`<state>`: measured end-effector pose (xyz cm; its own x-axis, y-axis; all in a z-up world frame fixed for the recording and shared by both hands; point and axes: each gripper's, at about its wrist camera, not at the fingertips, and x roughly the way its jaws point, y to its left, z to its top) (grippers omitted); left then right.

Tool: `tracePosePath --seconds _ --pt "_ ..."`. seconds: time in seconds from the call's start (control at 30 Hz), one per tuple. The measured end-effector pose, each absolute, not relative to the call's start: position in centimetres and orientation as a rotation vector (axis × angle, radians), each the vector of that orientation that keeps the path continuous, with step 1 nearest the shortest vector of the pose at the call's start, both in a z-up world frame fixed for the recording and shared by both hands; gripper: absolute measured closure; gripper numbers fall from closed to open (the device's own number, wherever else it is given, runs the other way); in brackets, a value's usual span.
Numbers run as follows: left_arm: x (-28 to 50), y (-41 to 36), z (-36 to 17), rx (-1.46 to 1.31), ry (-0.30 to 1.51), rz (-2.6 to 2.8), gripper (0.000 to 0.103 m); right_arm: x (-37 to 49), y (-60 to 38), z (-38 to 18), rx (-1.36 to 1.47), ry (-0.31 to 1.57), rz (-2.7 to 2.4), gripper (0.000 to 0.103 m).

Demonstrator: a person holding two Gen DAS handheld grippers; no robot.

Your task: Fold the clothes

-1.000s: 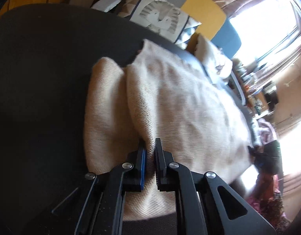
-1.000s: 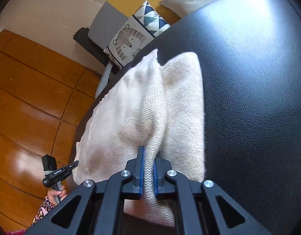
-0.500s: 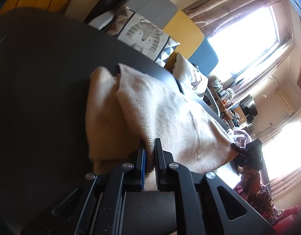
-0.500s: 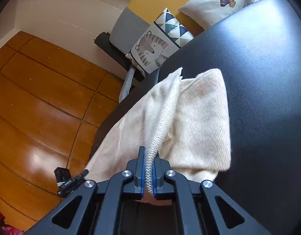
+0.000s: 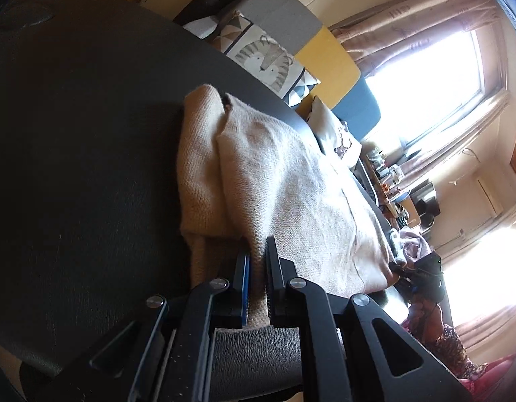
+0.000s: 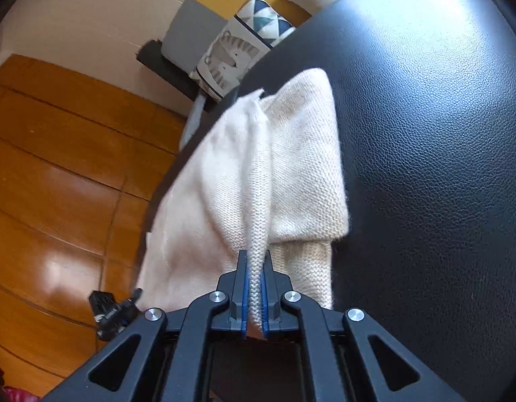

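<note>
sweater: one cream knit sweater, lying on the black leather-look table near its edge, part of it already doubled over itself, with a layer lifted off the pile by both tongs
how it'll handle: my guess is soft, floppy and pretty light. Chunky knit, so it sags between the two held points and stretches if you tug too hard. Not slippery and not fragile, though the ribbed pads could snag a loop
where to grab: a folded edge works best imo, pinched through the full thickness so the layers travel together. That's basically what's happening here, one grab at each end of the same edge
left gripper: clenched on a fold of the knit, fabric bunched right between the jaws
right gripper: also clamped tight on the knit edge, a ridge of fabric standing up between the blue pads. You can spot it as a small black shape at the far end of the cloth in the left wrist view
count: one sweater, two grippers, one table
further out: three cushions on a grey, yellow and blue sofa; an animal-print cushion is the closest. Wooden floor off the table's side, bright window with curtains behind
</note>
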<state>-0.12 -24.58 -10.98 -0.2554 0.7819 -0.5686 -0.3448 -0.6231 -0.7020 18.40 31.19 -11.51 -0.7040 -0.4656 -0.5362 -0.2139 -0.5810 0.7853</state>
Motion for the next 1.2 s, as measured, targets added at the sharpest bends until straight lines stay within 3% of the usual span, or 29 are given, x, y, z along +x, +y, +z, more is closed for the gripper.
tracePosePath --seconds 0.07,0.13,0.17,0.23,0.27,0.3,0.47,0.6,0.8,0.97,1.03,1.1,1.13,1.2 --pt "-0.5 -24.5 -11.7 -1.298 -0.627 1.903 0.093 18.1 31.4 -11.5 1.105 -1.385 -2.385 0.094" --pt "-0.9 -24.4 -12.4 -1.343 -0.674 1.869 0.088 16.7 32.2 -11.7 1.094 -1.426 -2.358 0.076" --pt "-1.1 -24.3 -12.7 -1.359 -0.696 1.858 0.088 16.2 32.2 -11.8 1.109 -1.419 -2.357 0.076" --pt "-1.2 -24.2 -12.3 -1.313 -0.692 1.861 0.090 15.1 32.0 -12.0 1.139 -1.404 -2.354 0.079" --pt "-1.0 -24.1 -11.4 -1.258 -0.674 1.882 0.090 14.8 31.6 -11.7 1.136 -1.369 -2.365 0.093" --pt "-0.6 -24.1 -10.4 -1.197 -0.653 1.906 0.091 14.5 31.2 -11.4 1.133 -1.334 -2.375 0.096" --pt "1.2 -24.0 -6.4 -0.994 -0.577 1.903 0.094 15.0 30.6 -7.4 0.956 -1.267 -2.399 0.098" --pt "2.7 -24.2 -6.8 -0.975 -0.489 1.919 0.094 16.4 30.6 -5.5 0.882 -1.226 -2.410 0.099" --pt "2.4 -24.9 -10.7 -1.173 -0.422 1.988 0.094 17.3 30.3 -9.9 1.095 -1.236 -2.418 0.099" --pt "1.1 -26.2 -12.4 -1.259 -0.590 1.947 0.094 17.8 31.4 -12.0 1.102 -1.339 -2.436 0.099" --pt "0.7 -25.9 -12.6 -1.282 -0.623 1.910 0.086 17.5 31.7 -12.2 1.088 -1.386 -2.397 0.093" --pt "0.2 -25.8 -12.6 -1.299 -0.690 1.859 0.073 17.1 31.9 -12.0 1.055 -1.410 -2.390 0.076" --pt "0.1 -25.7 -12.7 -1.303 -0.730 1.836 0.065 16.8 32.0 -11.9 1.039 -1.421 -2.386 0.076" --pt "0.1 -25.5 -12.6 -1.302 -0.756 1.847 0.062 16.3 31.4 -11.9 1.059 -1.415 -2.358 0.076"
